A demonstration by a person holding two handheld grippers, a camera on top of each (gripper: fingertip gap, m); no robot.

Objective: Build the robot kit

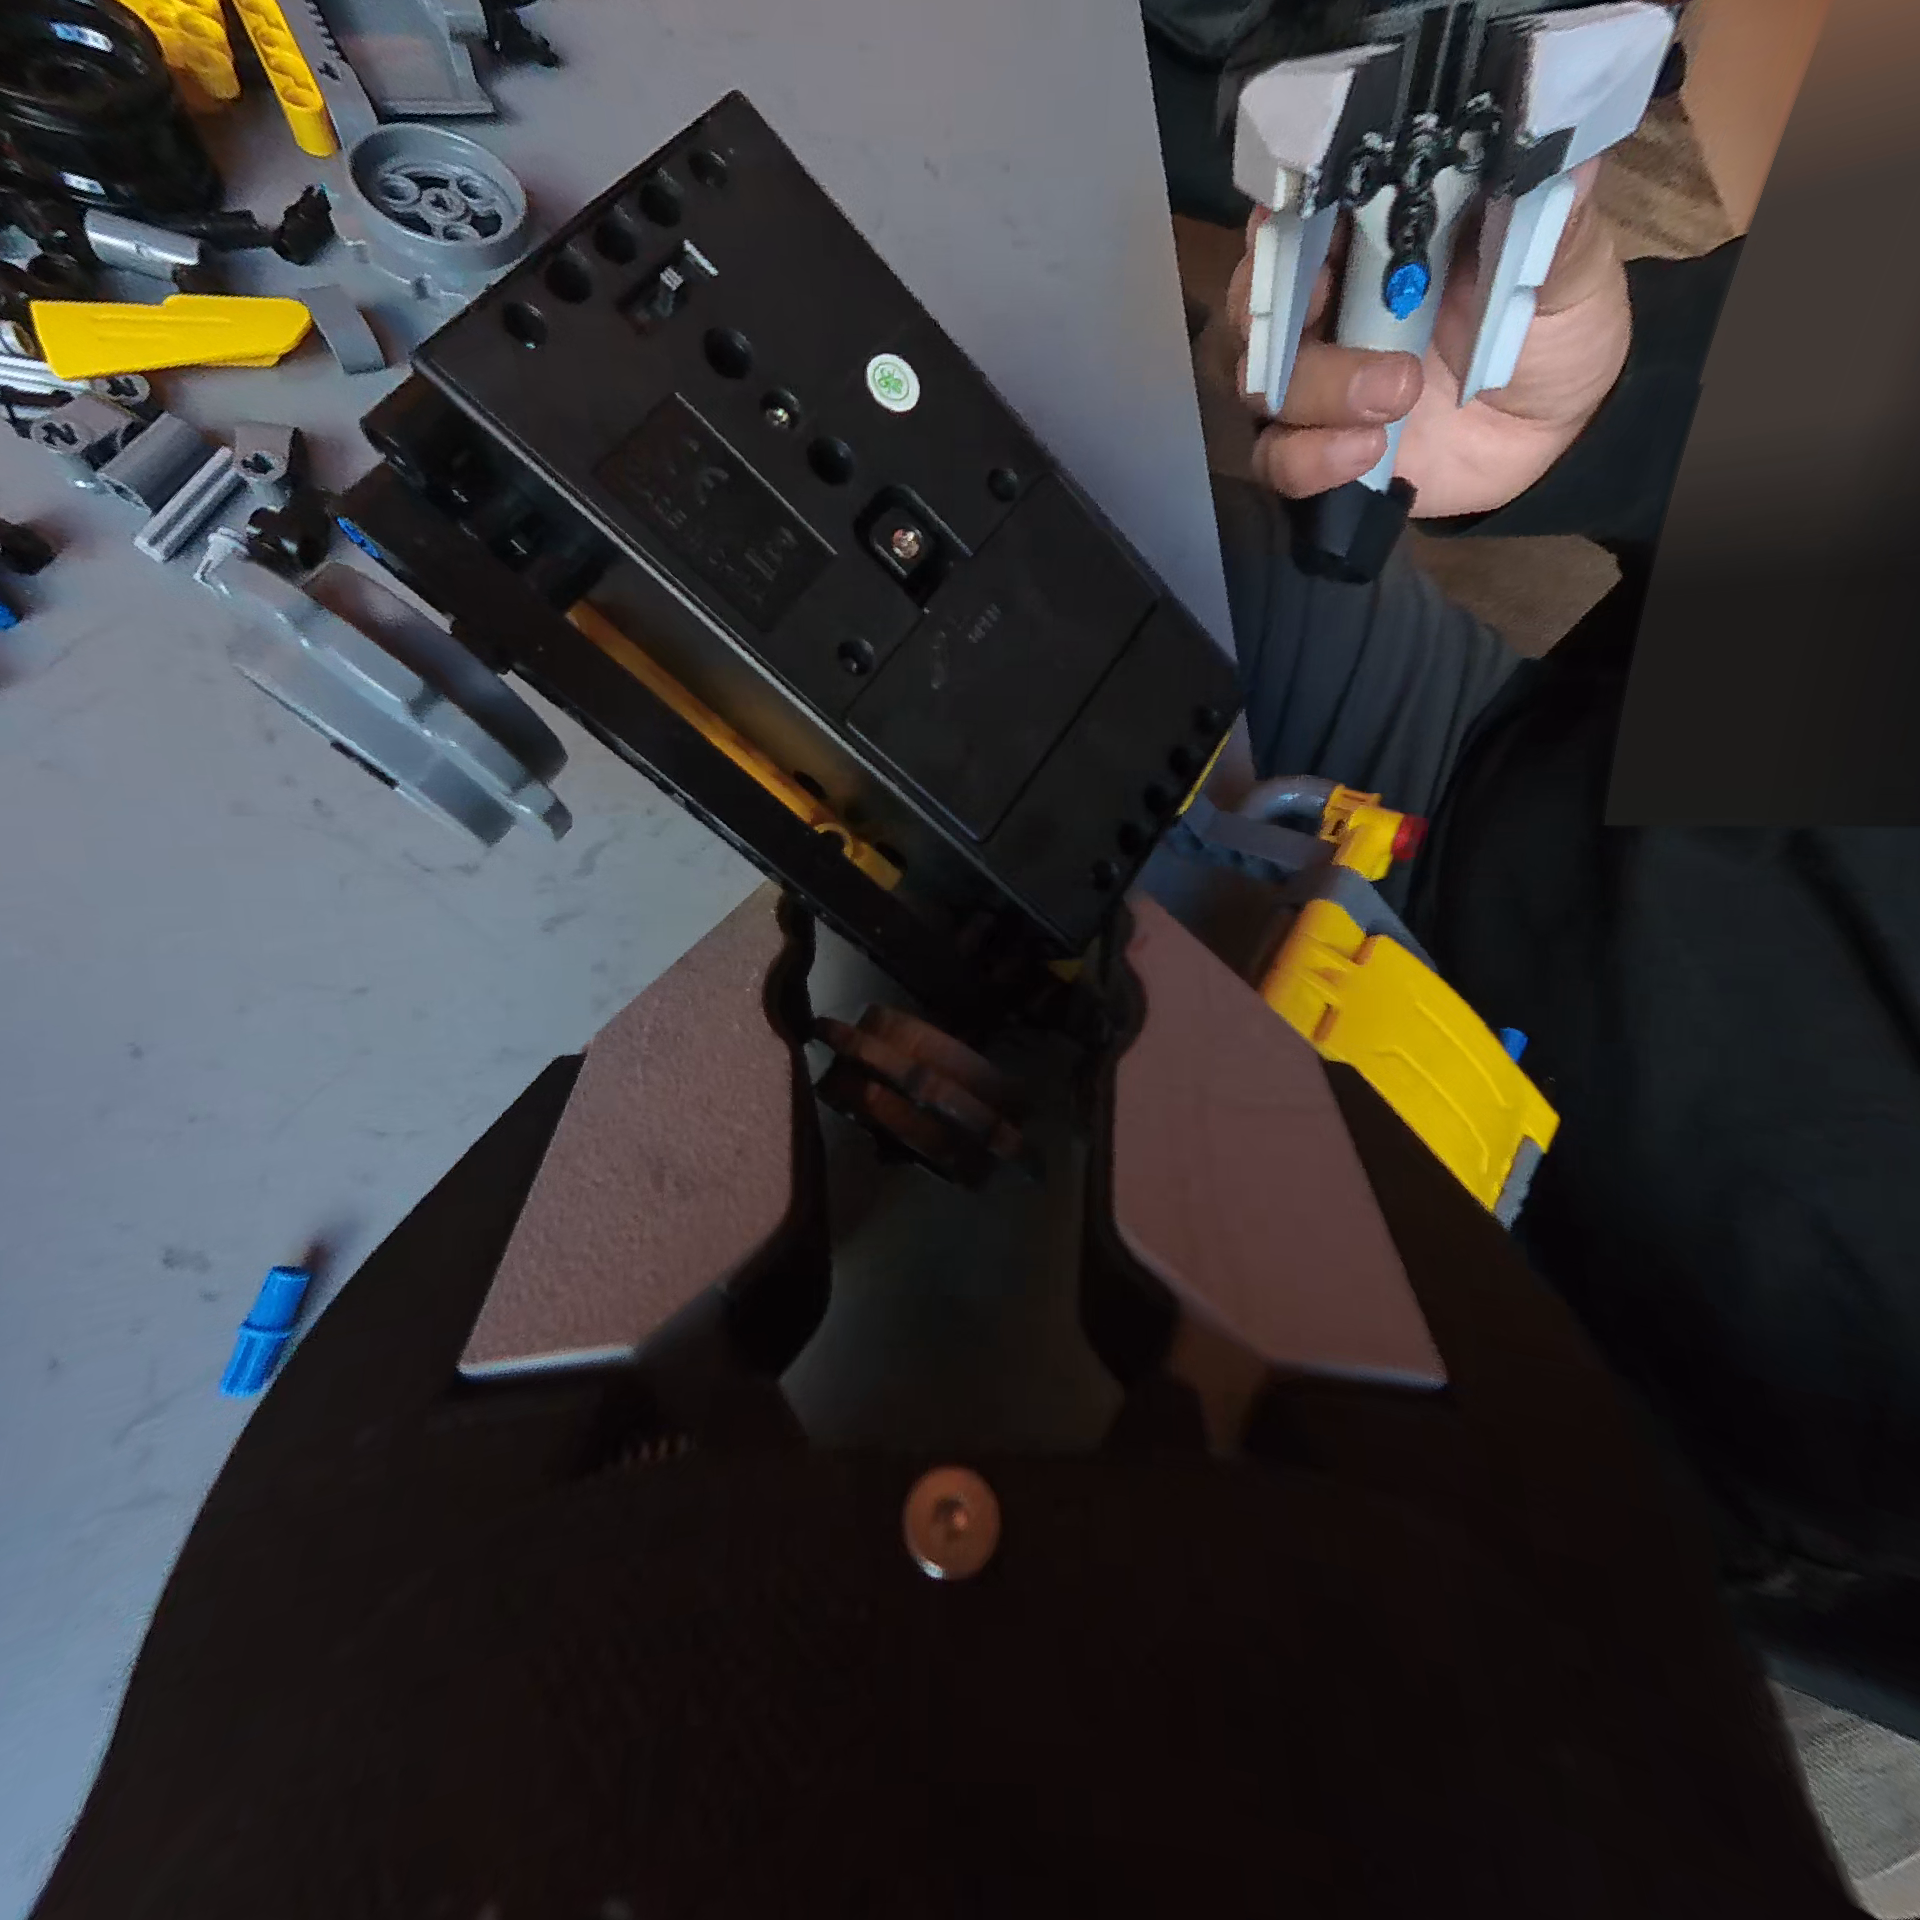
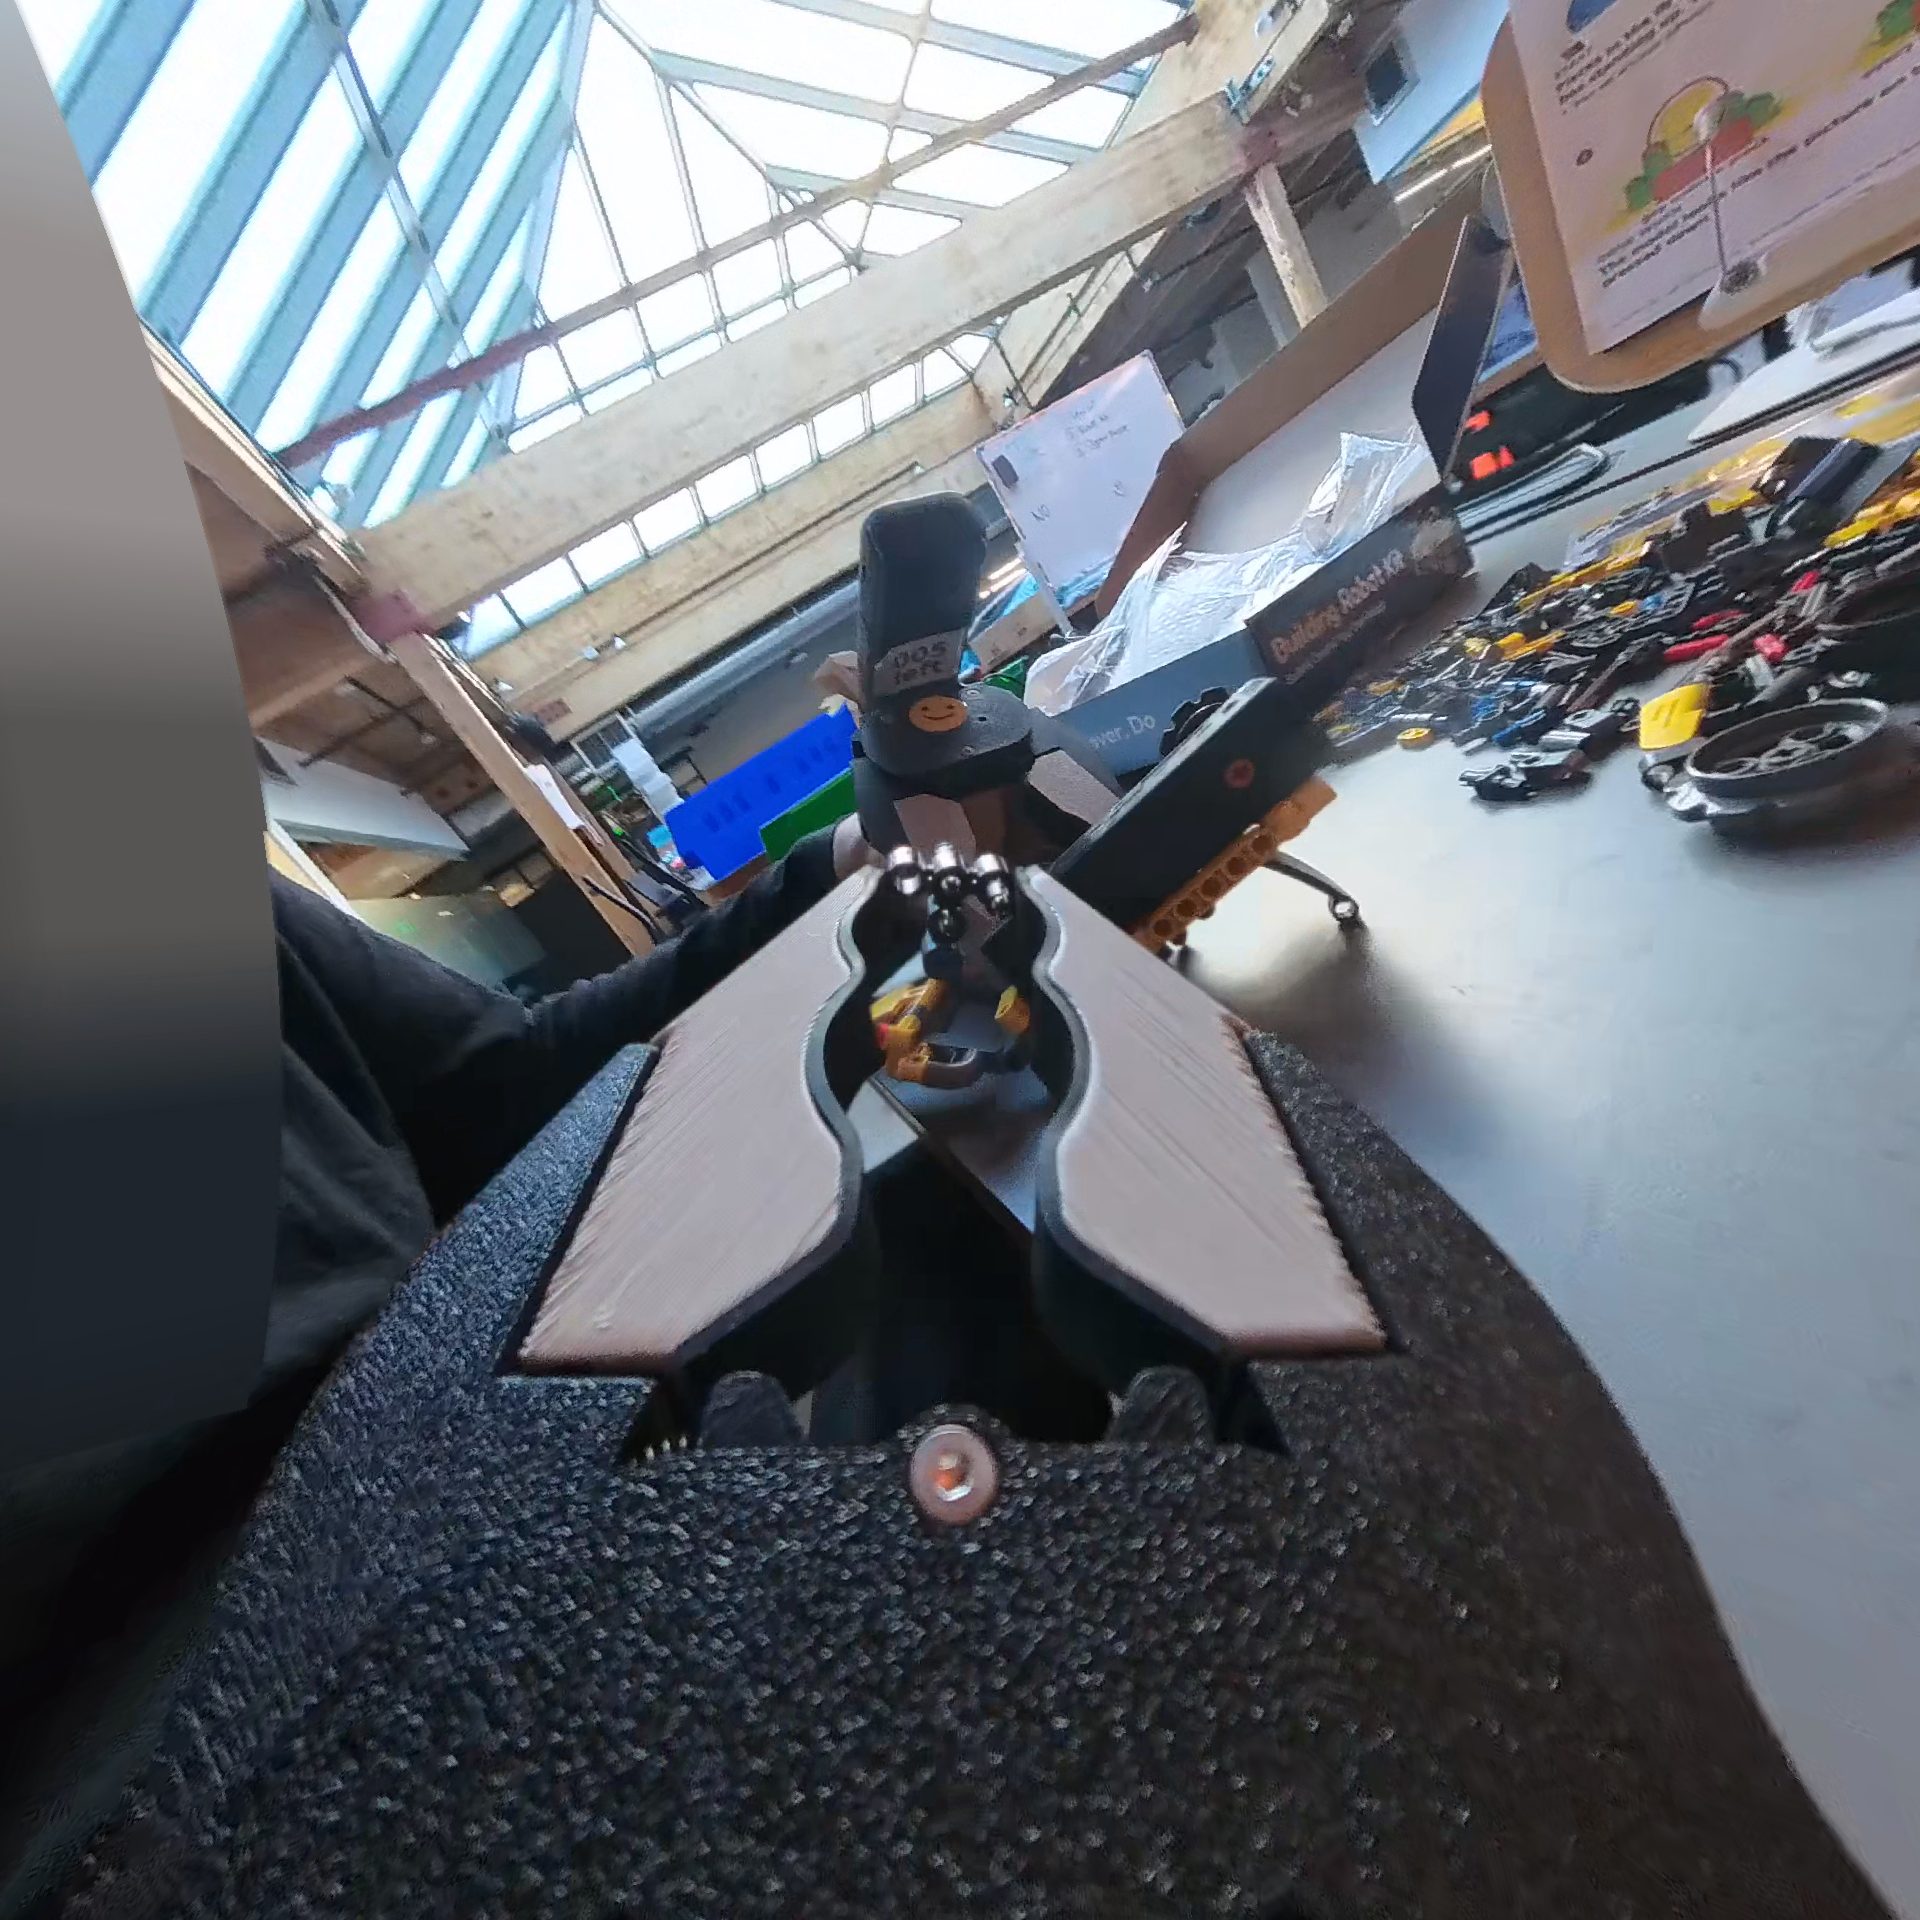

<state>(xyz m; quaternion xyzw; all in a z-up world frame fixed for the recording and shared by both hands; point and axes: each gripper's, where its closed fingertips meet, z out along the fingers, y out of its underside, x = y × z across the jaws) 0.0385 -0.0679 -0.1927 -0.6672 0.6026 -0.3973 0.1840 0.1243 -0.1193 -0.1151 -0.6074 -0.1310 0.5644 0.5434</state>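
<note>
Two grippers are in play, each closed on something; the left gripper (image 1: 951, 971) has its fingers narrow on the near end of a black rectangular plastic battery box (image 1: 800, 520) with a yellow perforated beam (image 1: 727, 743) fixed along its side, and the box juts forward and up from the fingertips, tilted, clear of the grey desk (image 1: 260, 1039); the right gripper (image 2: 948, 909) has its fingers pinched on a small black connector piece with three round studs (image 2: 948, 868), held off the desk and pointing toward the left gripper.

Risk, as I judge it: the box is long and gripped only at one end, so its weight could lever it down and twist it in the fingers; the black connector is held by very little and could pop out with any sideways push.

Room: left of the left fingers lies loose clutter, a grey curved plastic plate (image 1: 416, 717), a grey wheel hub (image 1: 436, 197), a yellow flat panel (image 1: 166, 332) and a blue peg (image 1: 265, 1330) nearer back, all apart from the box; right of the fingers a yellow and grey assembly (image 1: 1403, 1029) sits just beside the desk's edge, where a swing could knock it off; beyond the right fingers the desk is bare nearby, with a heap of parts (image 2: 1610, 644) well off to the right.
</note>
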